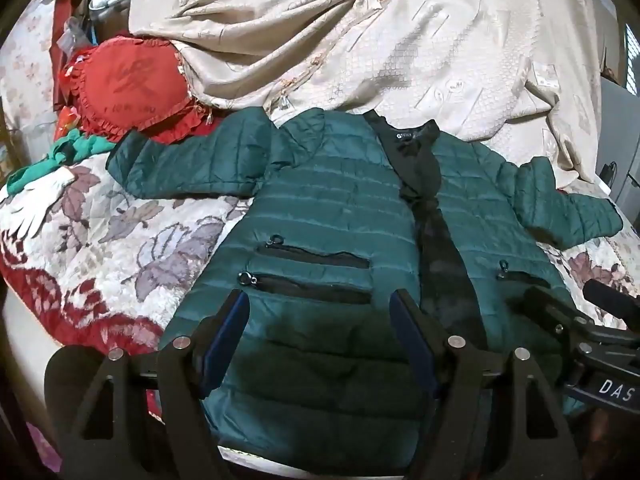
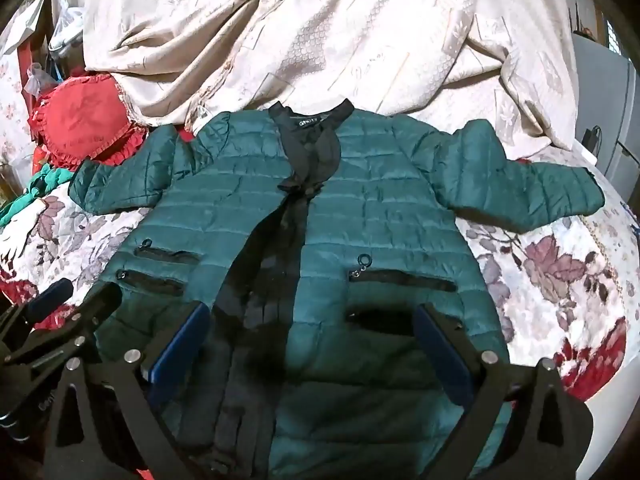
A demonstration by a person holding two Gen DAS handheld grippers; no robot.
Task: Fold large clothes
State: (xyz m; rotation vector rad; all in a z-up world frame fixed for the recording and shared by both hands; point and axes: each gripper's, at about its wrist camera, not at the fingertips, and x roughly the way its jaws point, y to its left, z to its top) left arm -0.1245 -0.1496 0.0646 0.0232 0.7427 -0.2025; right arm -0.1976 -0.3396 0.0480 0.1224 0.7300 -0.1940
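The left gripper (image 1: 320,304) hovers wide open over the lower part of the jacket (image 1: 332,208), blue pads apart with nothing between them, just below the two zipped pockets (image 1: 312,270). The right gripper (image 2: 312,320) is spread just as wide beside it, empty, over the hem area under the single pocket zip (image 2: 400,276); its neighbour's tip shows at the left edge of the right wrist view. The dark green quilted jacket lies face up and unfolded on the floral bedspread (image 2: 540,264), front open along its black placket, sleeves stretched toward both sides of the bed, collar pointing at the far side. Behind the collar a beige crumpled blanket (image 1: 360,40) piles up. At the far left edge sits a red frilled cushion (image 1: 132,84), with a white glove (image 1: 36,208) near it.
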